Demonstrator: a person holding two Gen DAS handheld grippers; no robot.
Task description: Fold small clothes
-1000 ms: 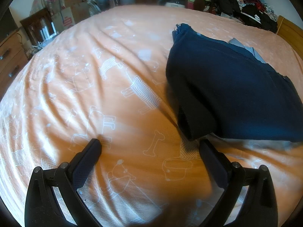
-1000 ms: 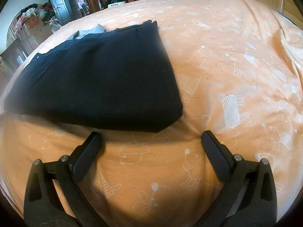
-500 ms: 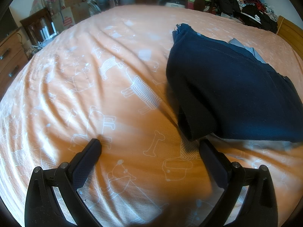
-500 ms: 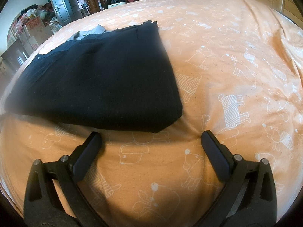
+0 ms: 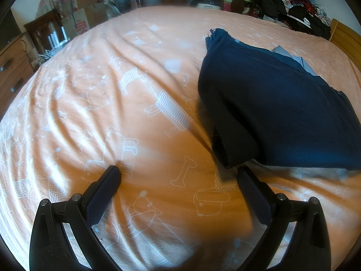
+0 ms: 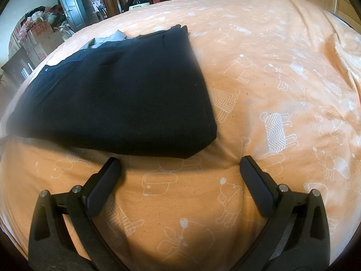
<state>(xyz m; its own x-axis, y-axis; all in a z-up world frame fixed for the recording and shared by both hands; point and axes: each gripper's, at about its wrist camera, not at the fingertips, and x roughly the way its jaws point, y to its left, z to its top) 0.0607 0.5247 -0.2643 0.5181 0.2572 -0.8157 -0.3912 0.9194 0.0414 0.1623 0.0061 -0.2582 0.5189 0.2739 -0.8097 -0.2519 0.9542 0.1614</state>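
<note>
Orange bedspread [image 5: 126, 94] printed with white dogs and bones, rumpled, filling both views. On it, a folded dark navy garment [image 5: 277, 113] lying flat, a strip of grey lining [image 5: 291, 56] peeking out along its far edge. Just short of its near corner, left gripper [image 5: 178, 174] with fingers spread wide, empty, tips pressing the bedspread. Likewise right gripper [image 6: 179, 161], fingers apart, holding nothing, close before the garment's near edge.
</note>
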